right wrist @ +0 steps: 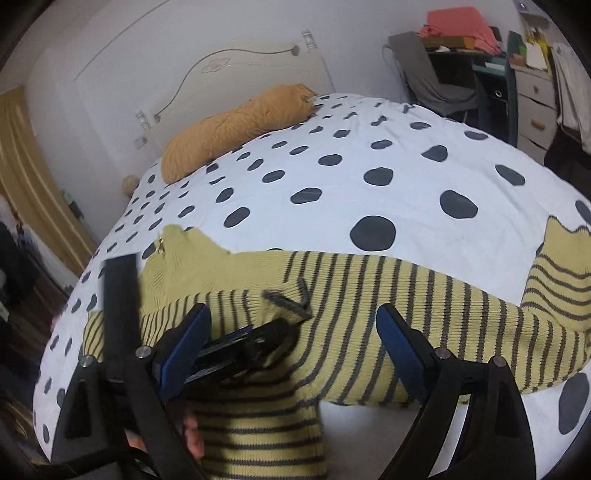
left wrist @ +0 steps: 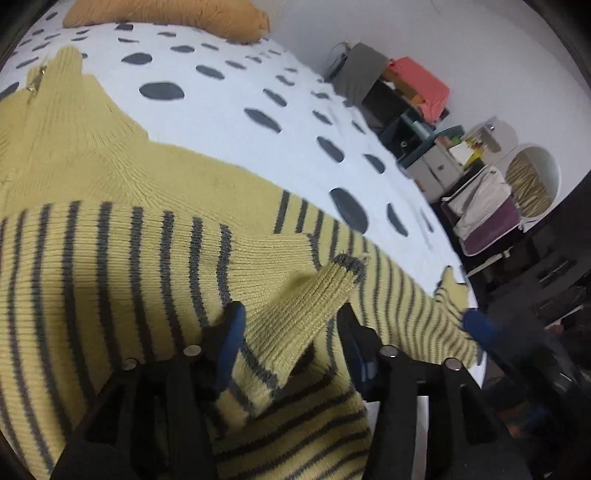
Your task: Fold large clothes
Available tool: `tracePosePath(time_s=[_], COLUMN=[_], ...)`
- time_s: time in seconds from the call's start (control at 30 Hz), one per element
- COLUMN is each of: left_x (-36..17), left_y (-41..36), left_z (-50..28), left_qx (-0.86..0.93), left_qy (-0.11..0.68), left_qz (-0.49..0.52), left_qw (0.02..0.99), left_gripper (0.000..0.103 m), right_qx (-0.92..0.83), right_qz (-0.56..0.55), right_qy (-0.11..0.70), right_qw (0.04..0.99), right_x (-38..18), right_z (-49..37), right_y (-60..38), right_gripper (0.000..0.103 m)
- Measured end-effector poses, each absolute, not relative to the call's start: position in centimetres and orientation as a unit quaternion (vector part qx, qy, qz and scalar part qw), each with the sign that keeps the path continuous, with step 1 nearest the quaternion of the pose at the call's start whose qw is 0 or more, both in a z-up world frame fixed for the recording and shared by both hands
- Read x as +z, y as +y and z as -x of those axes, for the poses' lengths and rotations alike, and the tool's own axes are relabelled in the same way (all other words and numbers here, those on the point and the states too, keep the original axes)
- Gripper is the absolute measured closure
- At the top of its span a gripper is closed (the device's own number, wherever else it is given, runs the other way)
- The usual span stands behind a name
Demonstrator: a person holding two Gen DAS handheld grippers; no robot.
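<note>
A yellow knit sweater (left wrist: 122,266) with grey stripes lies across the near part of a white bed with dark dots (left wrist: 221,85). Its plain yellow top and zip collar (left wrist: 55,74) lie to the far left. My left gripper (left wrist: 291,317) is open, its jaws on either side of a grey-tipped sleeve cuff (left wrist: 332,280); no grip shows. In the right wrist view the sweater (right wrist: 388,314) spreads below my right gripper (right wrist: 291,321), which is open and empty. The left gripper (right wrist: 243,343) shows there by the cuff (right wrist: 288,299).
An orange-brown pillow (right wrist: 236,125) lies at the bed's head by the white headboard (right wrist: 221,55). A chair with grey cloth (right wrist: 424,74), shelves with a coral cloth (right wrist: 461,22) and drawers (right wrist: 535,103) stand beside the bed. A curtain (right wrist: 22,166) hangs at left.
</note>
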State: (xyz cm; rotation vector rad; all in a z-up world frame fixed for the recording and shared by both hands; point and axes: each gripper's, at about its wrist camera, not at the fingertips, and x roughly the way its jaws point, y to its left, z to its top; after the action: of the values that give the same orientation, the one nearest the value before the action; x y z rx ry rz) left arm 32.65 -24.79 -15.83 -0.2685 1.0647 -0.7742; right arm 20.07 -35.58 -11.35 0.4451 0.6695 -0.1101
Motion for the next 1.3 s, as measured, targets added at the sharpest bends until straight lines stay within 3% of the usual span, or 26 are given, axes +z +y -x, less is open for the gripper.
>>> tracePosePath(time_s=[0.1, 0.17, 0.27, 0.37, 0.47, 0.57, 0.6, 0.8, 0.97, 1.03, 1.1, 1.3], left_x=[-12.5, -10.7, -9.4, -10.9, -12.8, -14.0, -14.2, -15.3, -16.4, -15.3, -13.7, -10.4], left_y=[-20.0, -16.3, -9.5, -5.0, -0.1, 1.6, 1.5, 1.2, -0.4, -1.2, -2.5, -9.0], left_z=[-31.2, -29.8, -27.8, -28.2, -29.6, -30.5, -30.8, -31.9, -33.2, -32.5, -31.4, -29.1], left_qx=[-0.333, -0.282, -0.165, -0.093, -0.060, -0.043, -0.046, -0.057, -0.032, -0.027, -0.036, -0.120], left_qy=[0.453, 0.421, 0.374, 0.400, 0.428, 0.441, 0.445, 0.451, 0.462, 0.452, 0.434, 0.409], left_qz=[0.144, 0.124, 0.078, 0.043, 0.087, 0.113, 0.113, 0.082, 0.041, 0.022, 0.018, 0.017], left_qw=[0.814, 0.853, 0.909, 0.911, 0.897, 0.889, 0.887, 0.887, 0.885, 0.891, 0.900, 0.904], left_gripper=[0.039, 0.013, 0.012, 0.012, 0.012, 0.012, 0.012, 0.012, 0.012, 0.012, 0.012, 0.011], right_qx=[-0.020, -0.001, 0.002, 0.019, 0.049, 0.058, 0.054, 0.028, 0.003, -0.019, -0.055, -0.116], right_qz=[-0.254, -0.273, -0.286, -0.314, -0.334, -0.322, -0.317, -0.326, -0.337, -0.336, -0.313, -0.304], right_qy=[0.339, 0.354, 0.387, 0.417, 0.421, 0.442, 0.434, 0.392, 0.447, 0.423, 0.394, 0.324], right_qw=[0.905, 0.894, 0.877, 0.853, 0.842, 0.835, 0.841, 0.860, 0.829, 0.841, 0.862, 0.888], right_x=[-12.2, -13.0, -14.5, -16.5, -17.7, -18.8, -18.9, -17.2, -20.7, -19.2, -17.0, -11.8], right_z=[-21.0, -21.8, -23.1, -24.9, -26.9, -28.5, -28.3, -24.8, -25.9, -24.5, -22.5, -14.1], right_y=[-36.0, -35.7, -34.9, -34.6, -33.8, -32.7, -32.6, -35.5, -36.5, -37.3, -38.4, -45.7], right_gripper=[0.013, 0.014, 0.024, 0.033, 0.048, 0.089, 0.091, 0.093, 0.089, 0.070, 0.038, 0.034])
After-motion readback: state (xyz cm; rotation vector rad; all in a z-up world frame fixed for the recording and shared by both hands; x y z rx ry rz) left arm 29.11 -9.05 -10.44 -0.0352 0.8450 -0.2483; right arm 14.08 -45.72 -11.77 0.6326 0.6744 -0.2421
